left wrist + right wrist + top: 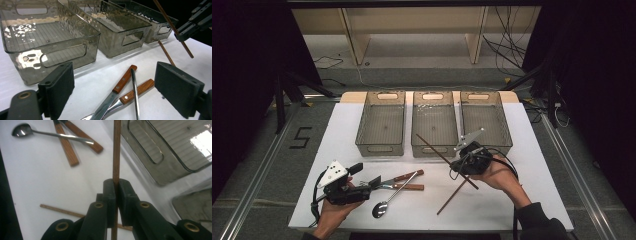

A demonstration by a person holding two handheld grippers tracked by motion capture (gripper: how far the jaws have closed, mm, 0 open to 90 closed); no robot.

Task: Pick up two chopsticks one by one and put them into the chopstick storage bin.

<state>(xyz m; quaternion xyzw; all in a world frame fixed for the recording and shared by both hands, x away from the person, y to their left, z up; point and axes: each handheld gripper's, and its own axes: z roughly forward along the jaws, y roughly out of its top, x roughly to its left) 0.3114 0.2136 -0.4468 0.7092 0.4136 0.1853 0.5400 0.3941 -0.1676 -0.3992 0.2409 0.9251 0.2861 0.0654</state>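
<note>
A white table [522,150] stands on a grey floor marked with a black "5" [301,137]. Beyond both claws sit three clear bins [381,122], all empty. The right claw [116,187] pinches a brown chopstick [116,150]; a second chopstick [452,196] lies under it. The left claw [113,87] gapes wide over the wooden-handled cutlery [122,82] and the spoon [384,204].
</note>
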